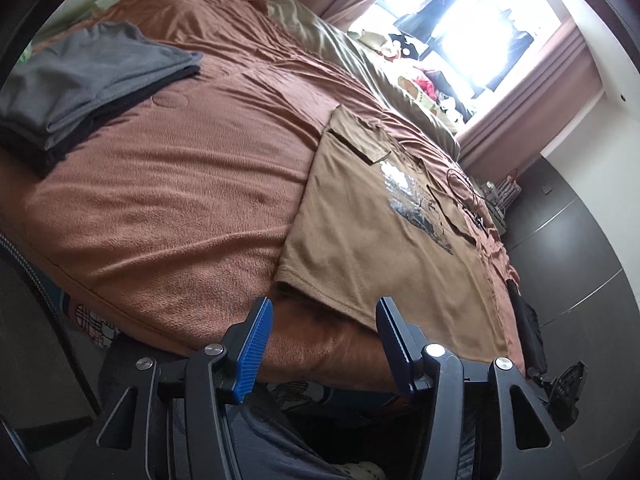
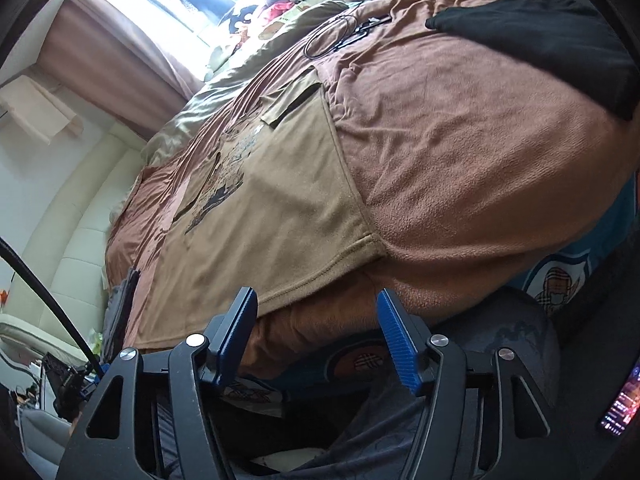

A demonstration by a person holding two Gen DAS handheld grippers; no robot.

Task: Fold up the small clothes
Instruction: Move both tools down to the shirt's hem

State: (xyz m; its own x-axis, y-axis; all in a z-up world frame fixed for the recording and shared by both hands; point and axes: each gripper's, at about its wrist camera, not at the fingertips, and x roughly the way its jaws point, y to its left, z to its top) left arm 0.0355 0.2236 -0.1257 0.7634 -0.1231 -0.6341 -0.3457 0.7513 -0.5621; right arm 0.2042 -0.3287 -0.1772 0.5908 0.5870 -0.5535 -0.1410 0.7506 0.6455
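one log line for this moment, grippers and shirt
left gripper: open, empty | right gripper: open, empty | tan t-shirt: flat on bed, hem nearest both grippers | grey folded stack: far left

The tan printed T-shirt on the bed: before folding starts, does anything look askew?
Mostly flat, but the tan printed T-shirt has its hem over the brown fleece blanket's edge, and one sleeve is already folded in.

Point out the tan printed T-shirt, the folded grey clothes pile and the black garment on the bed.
Tan printed T-shirt (image 1: 360,240): left wrist view, plain front below the print.
Folded grey clothes pile (image 1: 80,80): left wrist view, top layer.
Black garment (image 2: 540,28): right wrist view, its middle.
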